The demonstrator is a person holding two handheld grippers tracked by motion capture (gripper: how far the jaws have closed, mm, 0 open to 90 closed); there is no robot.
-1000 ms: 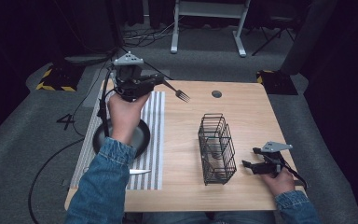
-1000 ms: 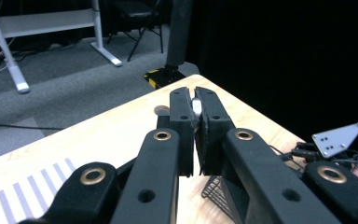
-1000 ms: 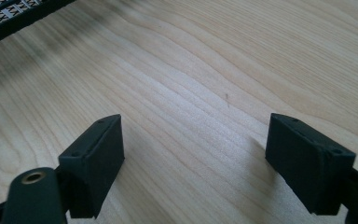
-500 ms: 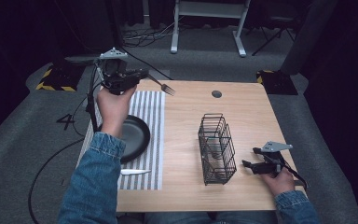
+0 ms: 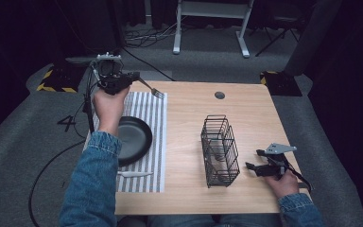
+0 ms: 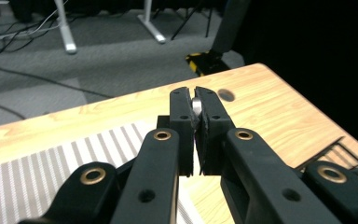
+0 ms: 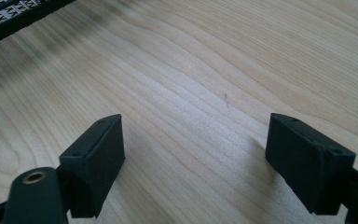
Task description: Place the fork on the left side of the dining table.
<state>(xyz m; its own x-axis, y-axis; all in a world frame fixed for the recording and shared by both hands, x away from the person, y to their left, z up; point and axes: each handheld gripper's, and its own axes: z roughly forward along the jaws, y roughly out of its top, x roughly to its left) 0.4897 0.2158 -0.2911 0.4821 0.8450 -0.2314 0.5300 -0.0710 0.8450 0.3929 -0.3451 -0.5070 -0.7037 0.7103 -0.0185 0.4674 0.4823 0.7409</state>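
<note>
Lab or studio space, staged rather than a home. Grey carpet (image 5: 208,61) all round, walls dark. Loose cables (image 5: 142,35) trail across the floor. White desk legs (image 5: 210,28) behind. Yellow-black hazard blocks (image 5: 54,80) flank a small wooden worktop (image 5: 246,113).

Denim sleeves, black grippers

We see blue denim sleeves (image 5: 92,184), black jaws with brass rivets on the left gripper (image 6: 195,112), and a grey plate and black cable on the right gripper (image 5: 253,164).
</note>
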